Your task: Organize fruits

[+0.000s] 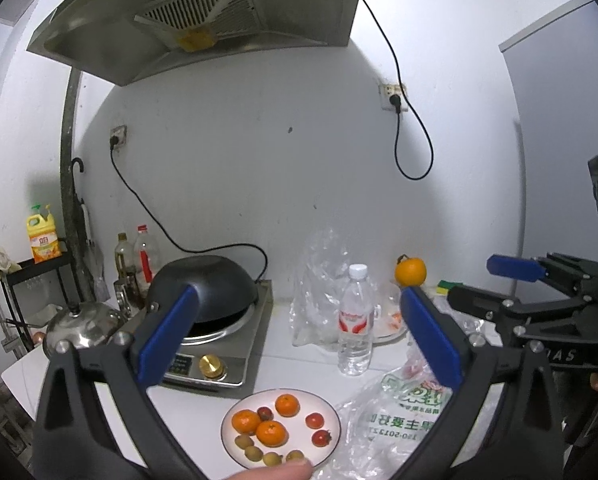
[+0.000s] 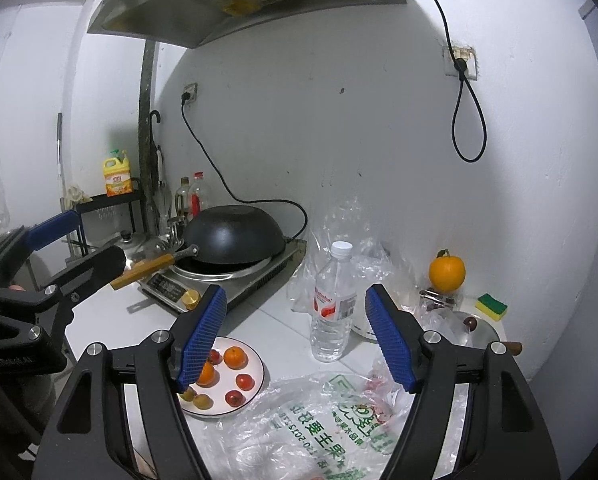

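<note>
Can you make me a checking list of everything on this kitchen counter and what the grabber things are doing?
Surface: white counter, partly bare.
Job's things: plate holding small oranges, red and greenish fruits; big orange apart by the wall.
Clutter: printed plastic bag, water bottle, upturned wok, sponge.
Grippers: left hand-held gripper open, empty; right hand-held gripper open, empty.
Cables: black cord looped from wall socket.
Surroundings: range hood, white wall.

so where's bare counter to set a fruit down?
Bare counter lies between the stove, bottle and plate; another strip runs left of the plate, in front of the stove. Crowded: the printed bag covers the near right, and clear bags, an orange and a sponge fill the back right.
</note>
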`<state>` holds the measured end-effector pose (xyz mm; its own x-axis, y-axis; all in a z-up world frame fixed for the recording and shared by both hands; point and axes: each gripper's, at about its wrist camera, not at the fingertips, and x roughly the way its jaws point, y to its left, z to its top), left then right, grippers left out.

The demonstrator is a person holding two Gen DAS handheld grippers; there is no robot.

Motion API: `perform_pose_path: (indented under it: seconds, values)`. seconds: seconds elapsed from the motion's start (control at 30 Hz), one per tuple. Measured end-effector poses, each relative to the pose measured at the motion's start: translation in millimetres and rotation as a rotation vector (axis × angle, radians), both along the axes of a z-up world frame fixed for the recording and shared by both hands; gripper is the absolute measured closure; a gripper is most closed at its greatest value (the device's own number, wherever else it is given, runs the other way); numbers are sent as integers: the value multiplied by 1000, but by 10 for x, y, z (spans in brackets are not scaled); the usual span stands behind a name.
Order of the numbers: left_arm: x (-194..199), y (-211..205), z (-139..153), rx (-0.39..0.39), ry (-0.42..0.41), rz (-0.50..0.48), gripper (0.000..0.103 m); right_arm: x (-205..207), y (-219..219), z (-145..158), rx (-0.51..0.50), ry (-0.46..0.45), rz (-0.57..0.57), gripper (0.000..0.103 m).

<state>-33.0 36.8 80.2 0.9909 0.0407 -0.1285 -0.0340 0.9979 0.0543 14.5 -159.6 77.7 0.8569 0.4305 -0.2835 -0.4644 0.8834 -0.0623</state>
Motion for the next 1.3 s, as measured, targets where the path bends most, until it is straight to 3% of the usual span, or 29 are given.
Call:
perform_pose_path:
  seconds: [1.3]
  values:
    - [42, -31, -9, -6, -10, 9, 1, 14, 22, 3, -1, -21, 3, 28]
